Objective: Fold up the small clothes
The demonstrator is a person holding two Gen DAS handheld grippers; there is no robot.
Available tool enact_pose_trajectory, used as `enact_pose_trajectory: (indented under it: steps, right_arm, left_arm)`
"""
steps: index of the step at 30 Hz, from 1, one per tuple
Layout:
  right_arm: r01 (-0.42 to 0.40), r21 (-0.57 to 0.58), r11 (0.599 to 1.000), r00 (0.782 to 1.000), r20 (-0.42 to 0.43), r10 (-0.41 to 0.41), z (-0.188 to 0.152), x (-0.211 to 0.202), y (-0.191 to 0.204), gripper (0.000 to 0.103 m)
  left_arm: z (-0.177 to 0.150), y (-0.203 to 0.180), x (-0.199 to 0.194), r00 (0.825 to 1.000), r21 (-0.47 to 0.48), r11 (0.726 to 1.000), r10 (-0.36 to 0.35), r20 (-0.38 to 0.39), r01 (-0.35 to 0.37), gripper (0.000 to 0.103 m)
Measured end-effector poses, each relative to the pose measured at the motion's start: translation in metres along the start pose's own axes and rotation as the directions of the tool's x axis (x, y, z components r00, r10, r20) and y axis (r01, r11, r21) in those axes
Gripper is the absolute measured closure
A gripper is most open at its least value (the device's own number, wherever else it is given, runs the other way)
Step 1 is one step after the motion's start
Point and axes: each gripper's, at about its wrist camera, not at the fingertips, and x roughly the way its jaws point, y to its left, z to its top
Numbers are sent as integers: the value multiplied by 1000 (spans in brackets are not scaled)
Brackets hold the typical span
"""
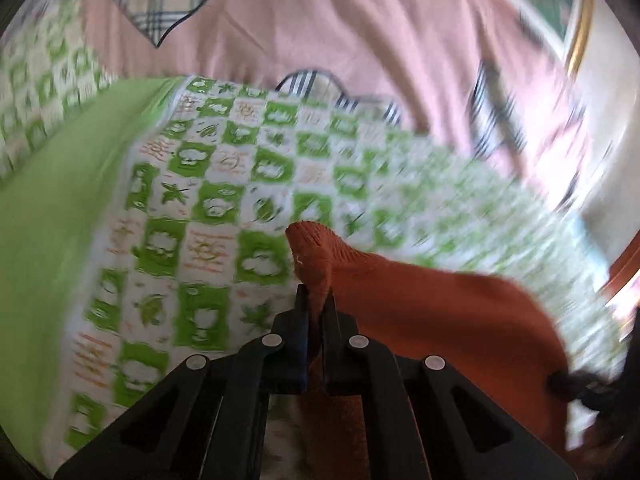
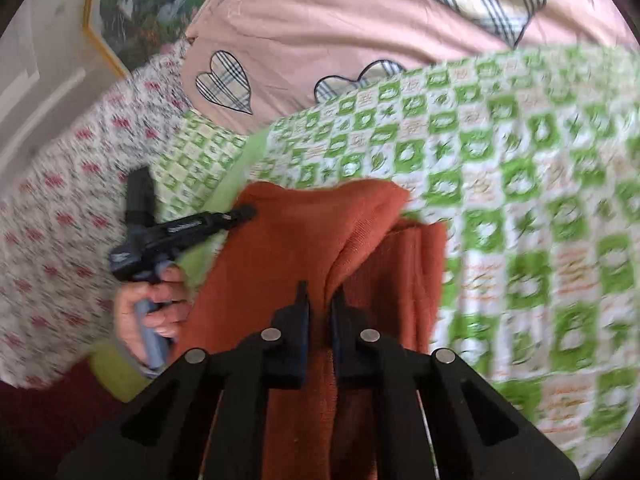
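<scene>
Black jaws fill the bottom of both wrist views, and both pairs are pinching the same rust-orange knitted garment. The left gripper has its jaws pressed together on a bunched corner that pokes up past the tips. The right gripper bites a fold of the knit, jaws closed down on it with cloth draping either side.

Now by size, using the garment as the landmark. Under it and spreading away on every side is the green-and-white checked bedspread, covering the bed. Beyond the garment's far edge lies a pink quilt with plaid heart patches. To the garment's left in the right wrist view sits a floral-print cloth, and past that a framed picture on the wall. Right up against the garment's left edge is the person's left hand, wrapped round the grip of its tool.

The garment hangs lifted between the two grips, doubled over on itself, lower part trailing towards the bedspread. It looks light, soft and floppy. No stiffness at all, so it will sag wherever unsupported. The ribbed knit should grip well rather than slip, though it may stretch. Best holds, I'd say, are corners and hems, taken wide apart to keep an edge taut.
</scene>
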Motion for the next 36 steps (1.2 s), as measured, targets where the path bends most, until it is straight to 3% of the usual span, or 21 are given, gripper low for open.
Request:
enact_pose_trajectory:
  steps: [2, 5, 9, 10, 12, 16, 20, 25, 32, 36]
  right_arm:
    - [47, 16, 999, 996, -71, -46, -3, 19, -10, 93]
    - [54, 62, 997, 992, -113, -47, -9, 31, -21, 93]
    - [30, 99, 995, 994, -110, -19, -13, 13, -21, 86]
    - [16, 96, 995, 994, -108, -5, -17, 5, -18, 81]
    - [-16, 85, 996, 995, -101, 24, -34, -14, -9, 63]
    - [-33, 90, 995, 991, -123, 44, -73, -37, 3, 61]
    - [-50, 128, 991, 991, -118, 65, -106, -53, 6, 61]
    - [-28, 120, 992, 995, -92, 39, -111, -58, 15, 61]
    - [38, 58, 998, 997, -63, -34, -112, -69, 28, 61]
    - [56, 37, 998, 997, -49, -54, -112, -73, 32, 61]
  left_arm:
    - [-5, -5, 12, 997, 35, 998, 61, -54, -59, 99]
    - [-13, -5, -7, 997, 34, 999, 35, -70, -33, 92]
    - [-46, -9, -83, 1000, 51, 999, -3, -5, 3, 43]
    - [-56, -12, -97, 1000, 63, 998, -6, 10, 6, 40]
    - [-91, -19, -136, 999, 115, 993, -24, 35, 20, 40]
    - [-158, -33, -172, 1000, 170, 985, -2, 15, -1, 38]
    - [-199, -42, -173, 999, 186, 982, 37, -16, -33, 38]
    - [-215, -42, -169, 999, 150, 988, 46, -7, -45, 32]
    - [-229, -59, -171, 1000, 227, 974, 18, -8, -16, 32]
    - [-237, -58, -159, 998, 233, 972, 39, -50, -26, 31]
